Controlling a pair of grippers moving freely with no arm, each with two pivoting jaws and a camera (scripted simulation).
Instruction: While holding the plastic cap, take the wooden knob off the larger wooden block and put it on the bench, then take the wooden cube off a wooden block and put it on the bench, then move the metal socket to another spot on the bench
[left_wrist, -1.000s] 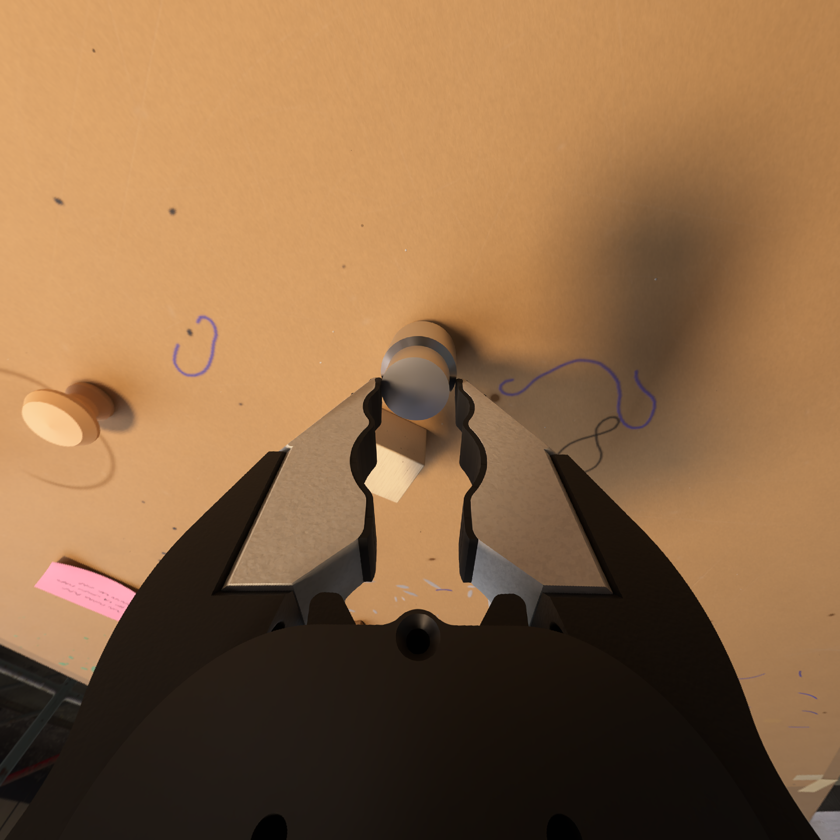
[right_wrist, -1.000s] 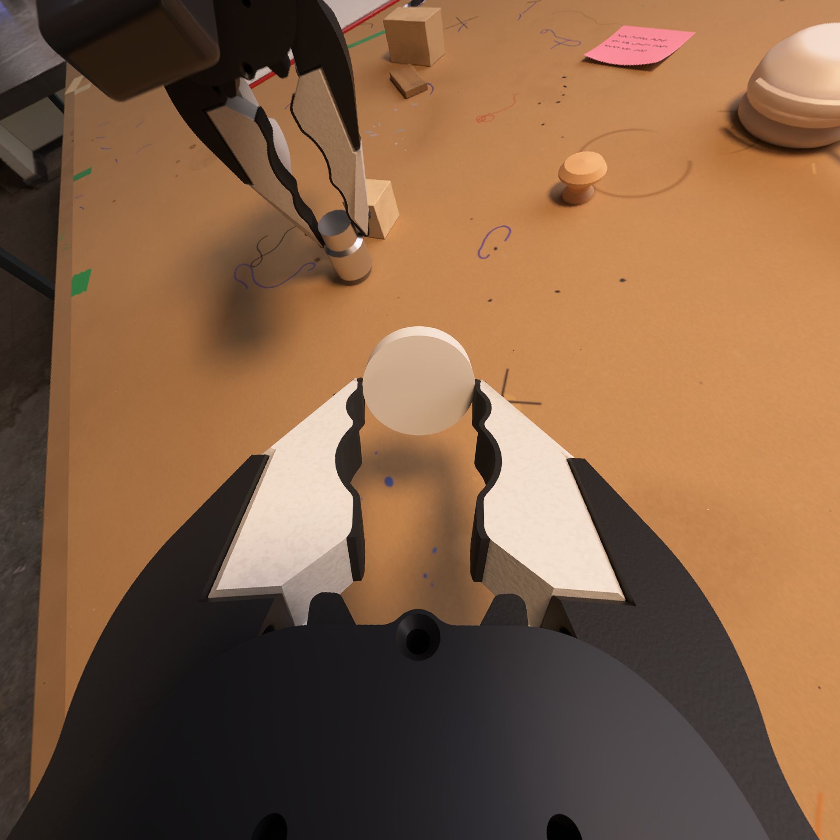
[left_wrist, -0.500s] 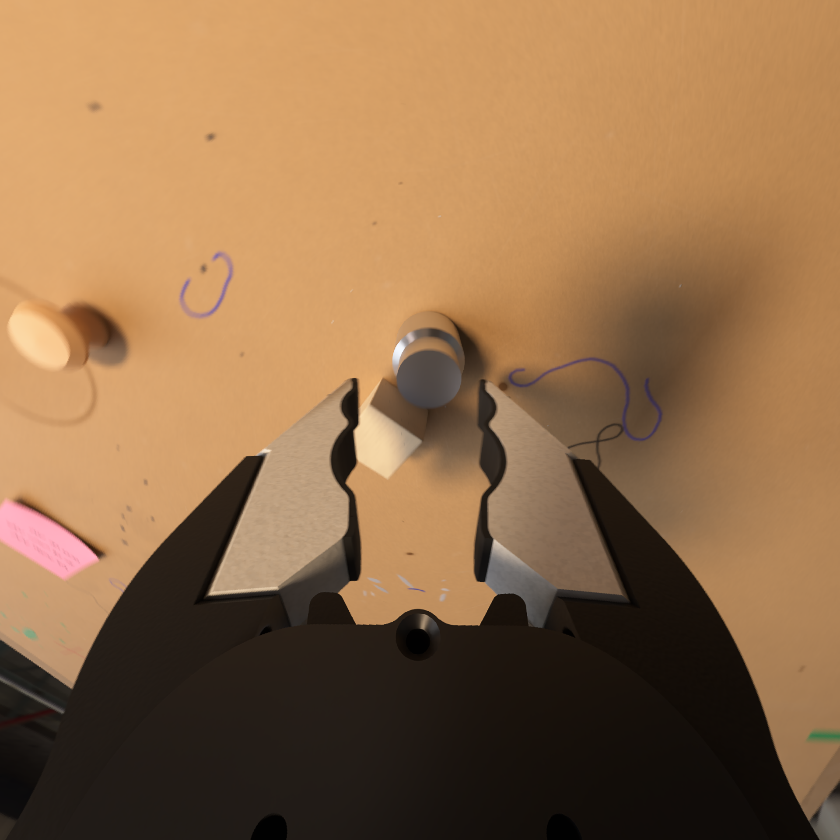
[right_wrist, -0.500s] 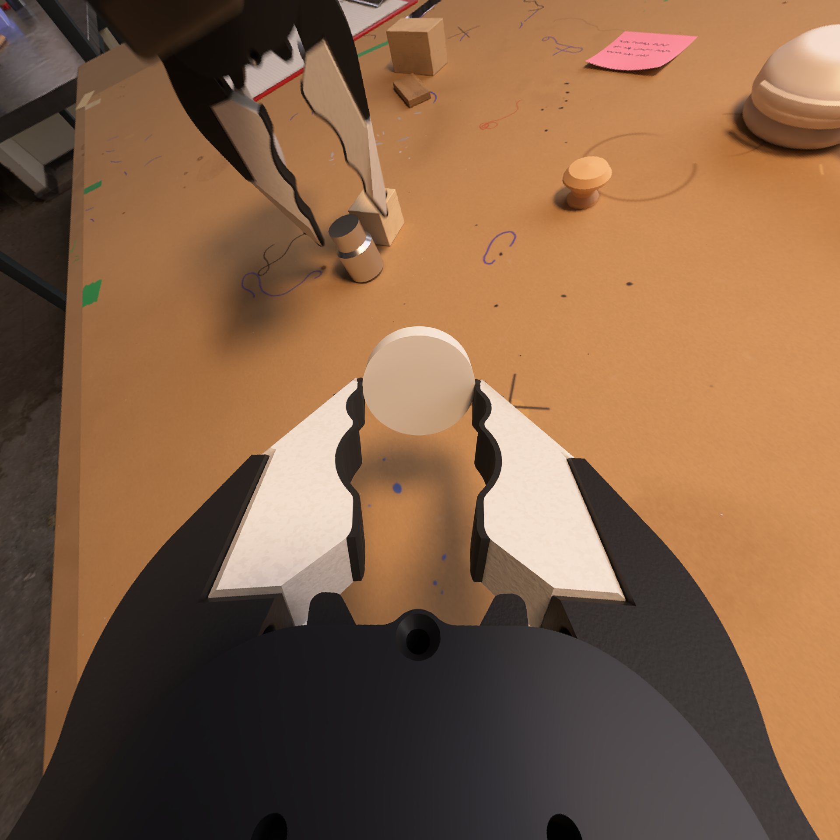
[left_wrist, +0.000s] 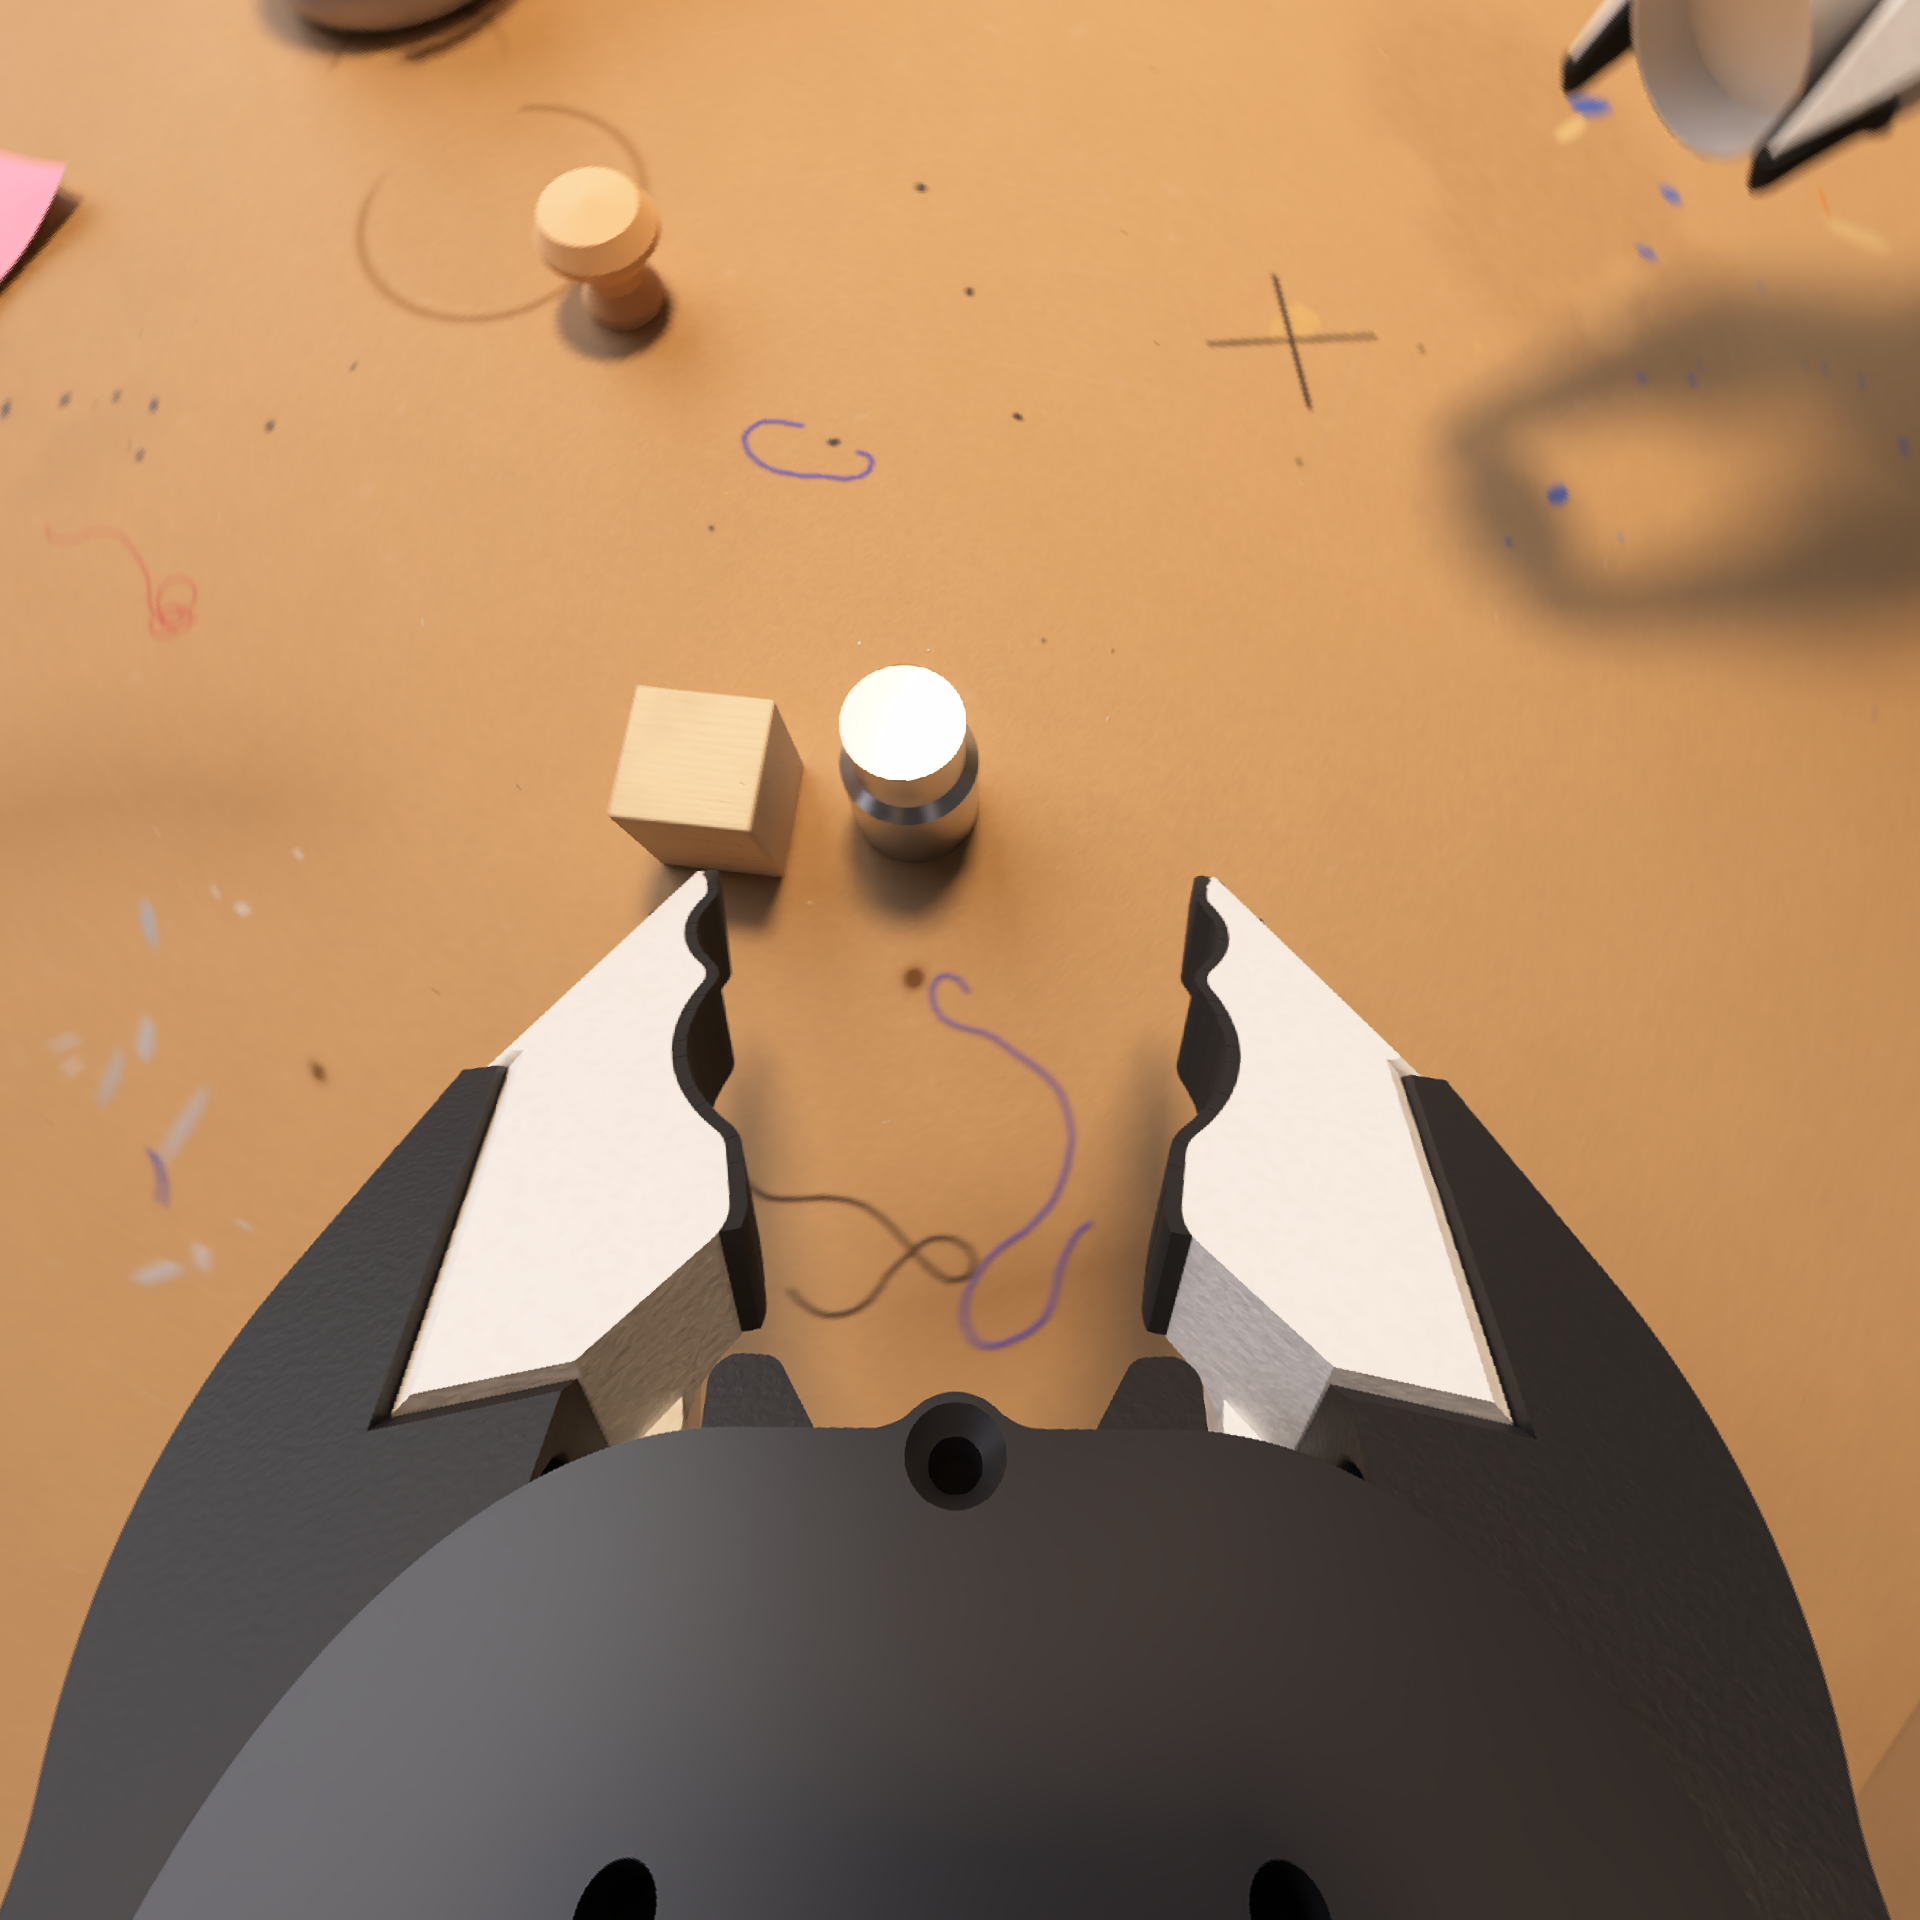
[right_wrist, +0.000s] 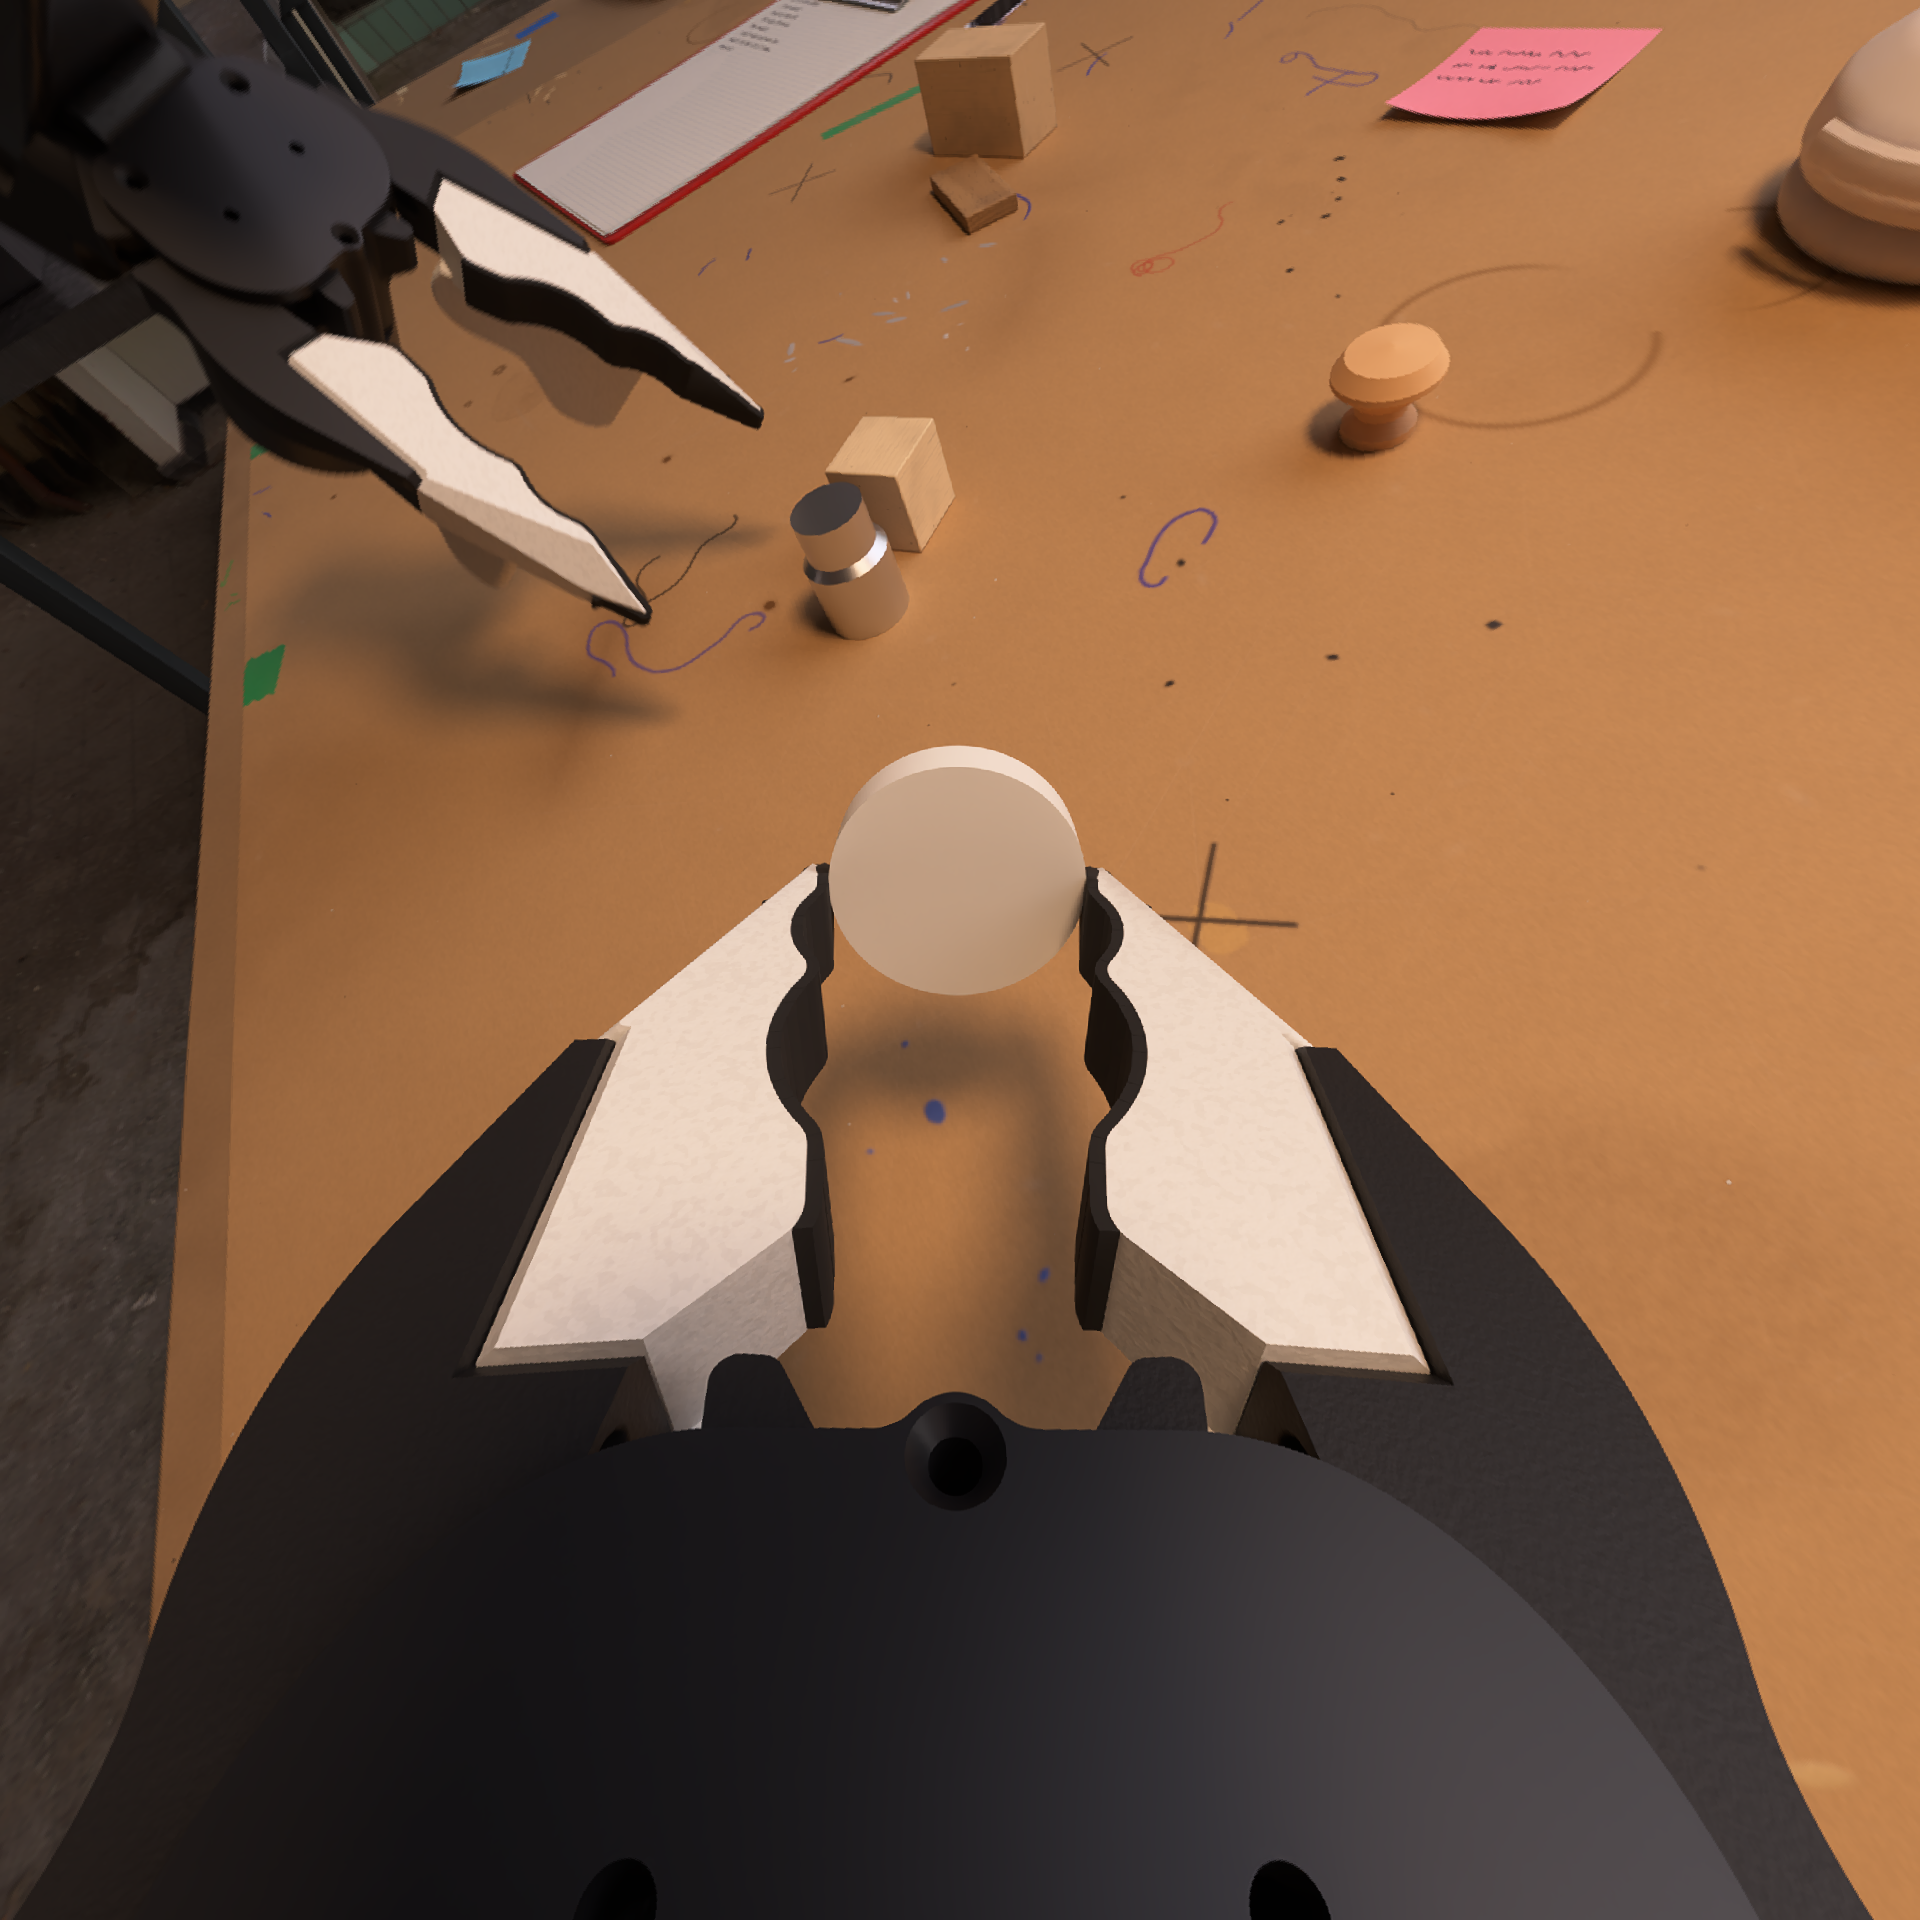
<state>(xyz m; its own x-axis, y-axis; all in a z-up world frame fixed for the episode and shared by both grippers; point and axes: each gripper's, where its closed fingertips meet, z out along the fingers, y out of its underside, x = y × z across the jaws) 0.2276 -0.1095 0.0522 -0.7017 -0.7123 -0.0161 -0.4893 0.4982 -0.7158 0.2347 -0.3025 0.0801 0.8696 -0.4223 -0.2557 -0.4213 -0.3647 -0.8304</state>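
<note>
The metal socket (left_wrist: 907, 764) stands upright on the bench (left_wrist: 1143, 623), right beside the wooden cube (left_wrist: 704, 774). My left gripper (left_wrist: 954, 902) is open and empty, drawn back a little short of both. The wooden knob (left_wrist: 603, 244) stands on the bench farther off to the left. In the right wrist view, my right gripper (right_wrist: 956, 883) is shut on the round cream plastic cap (right_wrist: 954, 871) above the bench. That view also shows the socket (right_wrist: 847, 561), cube (right_wrist: 896, 476), knob (right_wrist: 1387, 382) and the left gripper (right_wrist: 701, 514).
A larger wooden block (right_wrist: 985, 88) and a small flat block (right_wrist: 971, 194) sit at the back beside a notepad (right_wrist: 717, 114). A pink note (right_wrist: 1522, 68) and a rounded cream object (right_wrist: 1860, 177) are at the far right. The bench's left edge (right_wrist: 213, 935) drops to the floor.
My left gripper let go of the metal socket, opened wide and pulled back and away from it. The socket stays upright next to the cube. The right gripper keeps hold of the cap.
</note>
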